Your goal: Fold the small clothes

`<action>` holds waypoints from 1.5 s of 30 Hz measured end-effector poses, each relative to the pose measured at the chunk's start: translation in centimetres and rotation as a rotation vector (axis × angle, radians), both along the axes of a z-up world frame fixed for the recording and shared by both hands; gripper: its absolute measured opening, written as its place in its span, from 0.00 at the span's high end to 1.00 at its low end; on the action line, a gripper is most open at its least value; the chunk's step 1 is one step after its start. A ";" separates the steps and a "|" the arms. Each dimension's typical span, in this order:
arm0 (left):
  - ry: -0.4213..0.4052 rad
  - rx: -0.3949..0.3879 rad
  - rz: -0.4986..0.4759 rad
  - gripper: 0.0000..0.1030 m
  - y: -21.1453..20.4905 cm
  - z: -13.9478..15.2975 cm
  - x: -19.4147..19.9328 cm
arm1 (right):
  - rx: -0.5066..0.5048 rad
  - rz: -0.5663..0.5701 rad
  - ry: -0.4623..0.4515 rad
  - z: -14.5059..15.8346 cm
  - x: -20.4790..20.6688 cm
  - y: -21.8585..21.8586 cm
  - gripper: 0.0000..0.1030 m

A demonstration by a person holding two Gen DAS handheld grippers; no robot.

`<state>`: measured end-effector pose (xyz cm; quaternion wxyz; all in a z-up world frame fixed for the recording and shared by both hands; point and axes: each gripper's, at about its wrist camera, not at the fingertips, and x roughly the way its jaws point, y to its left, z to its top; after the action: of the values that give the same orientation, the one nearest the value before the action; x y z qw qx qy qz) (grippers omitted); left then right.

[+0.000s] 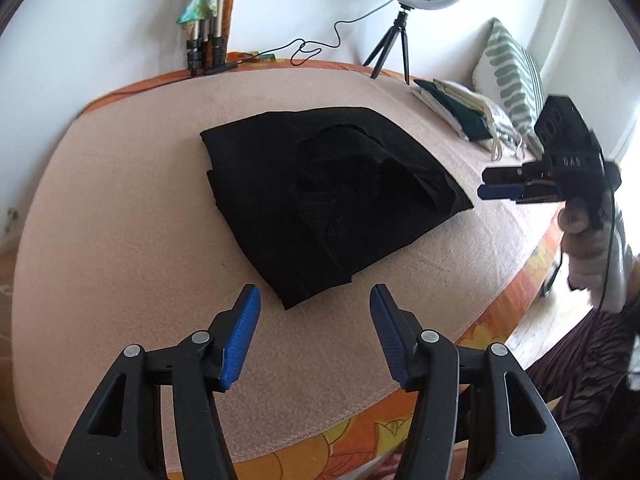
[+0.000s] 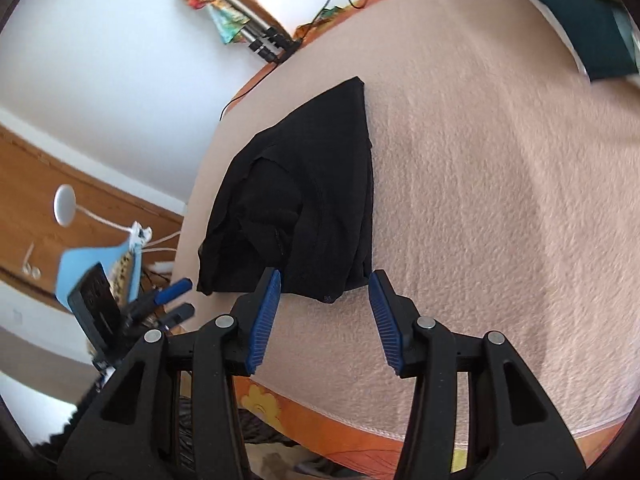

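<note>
A black garment (image 1: 320,184), folded into a rough rectangle, lies flat on the pink blanket (image 1: 120,220). My left gripper (image 1: 315,294) stands open just before the garment's near corner, with nothing between its blue pads. At the right of this view, my right gripper (image 1: 485,184) hovers beside the garment's right corner, held by a hand. In the right wrist view, my right gripper (image 2: 326,276) is open, and the near edge of the black garment (image 2: 304,200) lies between its fingertips without being pinched. The left gripper (image 2: 186,299) shows open at the left.
A pile of folded clothes (image 1: 460,112) and a striped pillow (image 1: 512,80) sit at the back right. A ring light on a tripod (image 1: 400,40) and a cable stand at the far edge. The blanket ends at an orange flowered sheet (image 1: 500,320) along the near edge.
</note>
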<state>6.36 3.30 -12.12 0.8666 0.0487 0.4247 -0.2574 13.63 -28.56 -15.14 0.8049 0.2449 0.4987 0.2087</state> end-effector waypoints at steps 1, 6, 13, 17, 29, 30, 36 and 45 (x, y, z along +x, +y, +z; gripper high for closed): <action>-0.033 0.055 -0.010 0.46 -0.6 -0.1 -0.3 | 0.002 -0.011 0.017 -0.5 0.1 0.0 0.53; -0.171 0.176 -0.046 0.46 -2.4 0.5 -1.6 | -0.037 -0.014 0.062 -1.7 0.2 1.1 0.53; -0.228 0.286 -0.138 0.66 -4.6 -0.7 -1.4 | 0.103 -0.052 0.158 -3.1 0.4 1.0 0.53; -0.223 0.308 -0.162 0.90 -5.0 -1.3 -1.3 | 0.142 -0.070 0.172 -3.1 0.8 0.9 0.59; -0.228 0.241 -0.145 0.99 -2.9 -0.1 -1.2 | 0.155 -0.086 0.156 -1.9 0.9 0.9 0.94; -0.221 0.220 -0.147 0.99 -2.7 0.2 -1.3 | 0.156 -0.079 0.152 -1.7 0.8 0.8 0.94; -0.204 0.168 -0.185 0.60 -3.4 0.3 -1.4 | 0.163 -0.076 0.149 -1.9 1.0 0.7 0.94; -0.194 0.290 -0.222 0.79 -5.9 -2.0 -0.3 | 0.183 -0.088 0.204 -3.9 1.3 0.8 0.75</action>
<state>6.05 -2.60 -14.12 0.8537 0.2437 0.3641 -0.2815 14.91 -27.80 -19.05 0.7326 0.3589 0.5457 0.1918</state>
